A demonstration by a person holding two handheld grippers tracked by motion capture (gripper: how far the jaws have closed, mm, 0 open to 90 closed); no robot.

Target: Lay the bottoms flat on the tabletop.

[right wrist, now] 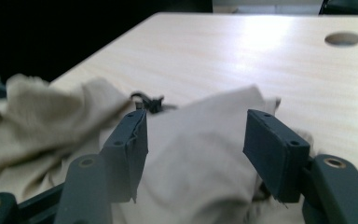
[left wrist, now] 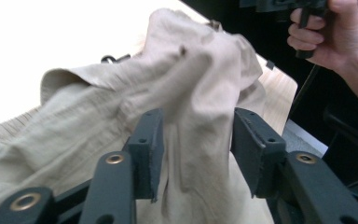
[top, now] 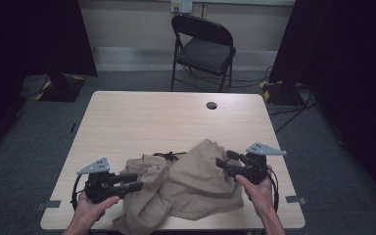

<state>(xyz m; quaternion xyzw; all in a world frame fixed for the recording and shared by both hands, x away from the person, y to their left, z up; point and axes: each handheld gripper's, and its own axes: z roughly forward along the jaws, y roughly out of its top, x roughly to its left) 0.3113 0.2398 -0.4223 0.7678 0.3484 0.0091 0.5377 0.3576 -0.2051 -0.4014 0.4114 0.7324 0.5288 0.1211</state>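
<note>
**Beige garment crumpled on table, both claws open**

High view: beige garment (top: 191, 188) lies bunched on the near half of the table (top: 142, 117), one corner hanging over the near edge. Left claw (top: 136, 182) sits at the garment's left side, jaws apart, pointing right over the cloth. Right claw (top: 223, 164) sits at the garment's right side, jaws apart, pointing left. A black drawstring (top: 169, 155) shows at the garment's far edge. Folding chair (top: 203, 46) stands beyond the table (well apart from everything).

Left gripper view: left claw (left wrist: 196, 140) has its jaws spread, a fold of beige garment (left wrist: 177, 84) rising between them; pads not pressing on it. Right hand (left wrist: 331, 32) is at top right.

Right gripper view: right claw (right wrist: 193, 144) jaws spread wide, beige garment (right wrist: 196, 158) bulging between them, not pinched. Round hole (right wrist: 343, 38) in the table at top right.
</note>
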